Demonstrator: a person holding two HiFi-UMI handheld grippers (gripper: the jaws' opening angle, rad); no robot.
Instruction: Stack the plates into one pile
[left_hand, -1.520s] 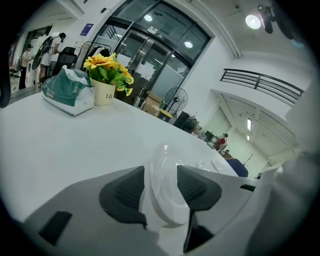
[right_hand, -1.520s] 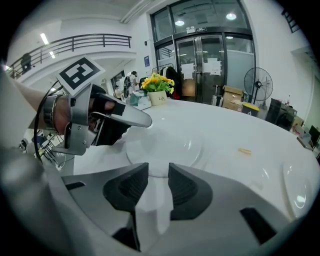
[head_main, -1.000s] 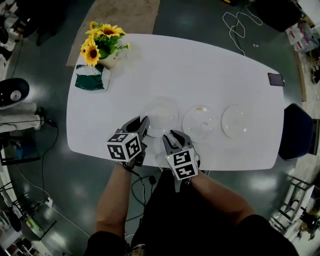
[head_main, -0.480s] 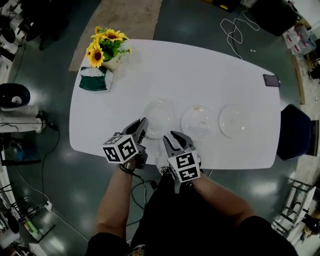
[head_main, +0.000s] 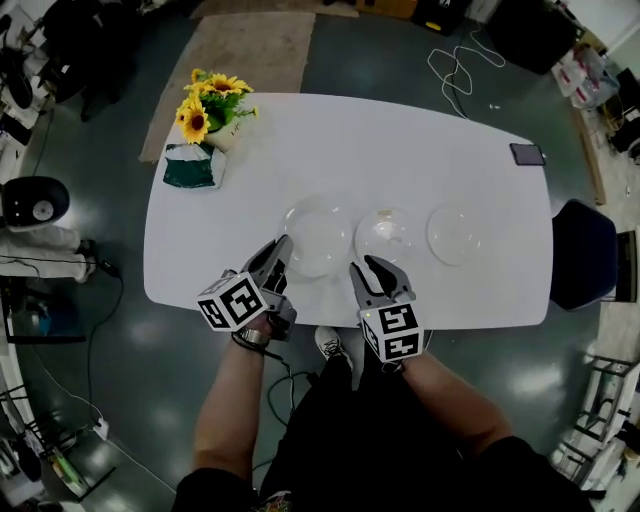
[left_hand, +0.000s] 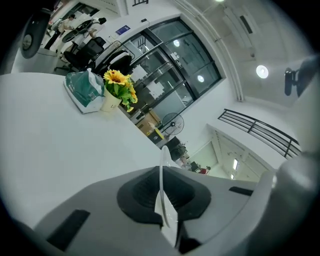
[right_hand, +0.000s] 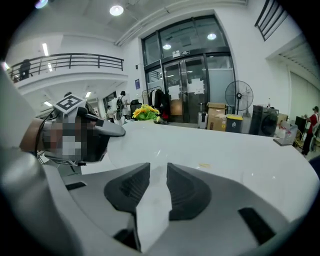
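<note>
1. Since a second ago, your right gripper (head_main: 368, 267) has shifted toward the middle plate (head_main: 385, 235)'s near edge; its jaws, just closing, stand parted on nothing.
2. Your white table (head_main: 450, 140) carries three clear plates in a row.
3. Your left gripper (head_main: 282, 248) clenches the left plate (head_main: 318, 240) by its near rim.
4. Your right plate (head_main: 458, 233) lies apart, untouched.

Even overhead light strikes the white counter (head_main: 420, 150), which glares almost blank in the head view, while the dark floor (head_main: 110, 400) carries soft pale reflections. Lines bow toward that view's edges. The left gripper view and right gripper view are fisheye with black corners. A ceiling lamp (left_hand: 262, 71) flares in the left, a second lamp (right_hand: 118, 10) in the right. The clear plate (left_hand: 161, 170) near the lens shows as 1 thin bright line.
</note>
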